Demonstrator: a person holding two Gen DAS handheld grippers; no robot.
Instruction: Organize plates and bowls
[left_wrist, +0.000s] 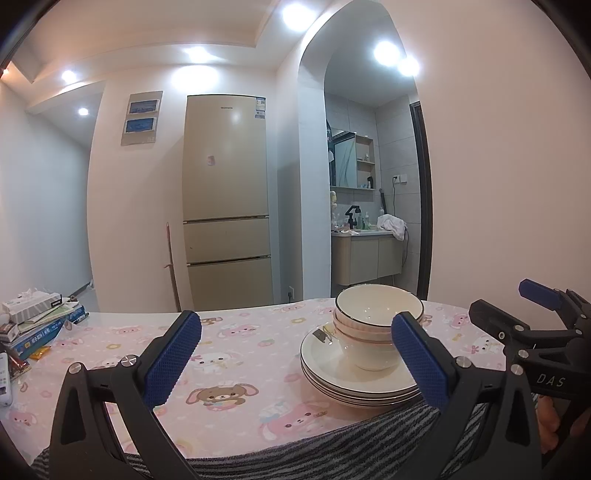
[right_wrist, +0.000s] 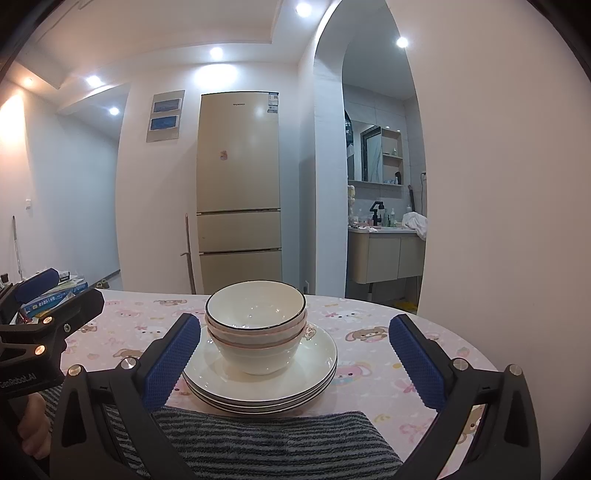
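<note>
Cream-white bowls (right_wrist: 256, 328) with dark rims sit nested in a stack at the middle of a pile of matching plates (right_wrist: 264, 384) — all on a pink cartoon-print tablecloth (right_wrist: 388, 347). A grey striped cloth (right_wrist: 266, 443) lies at the near edge, just in front of the plates. Both tongs hold nothing: the left gripper (left_wrist: 295, 358) and right gripper (right_wrist: 295, 360) stand spread wide. Beyond the table stands a beige fridge (right_wrist: 238, 192) — books (left_wrist: 37, 325) are piled at left.
</note>
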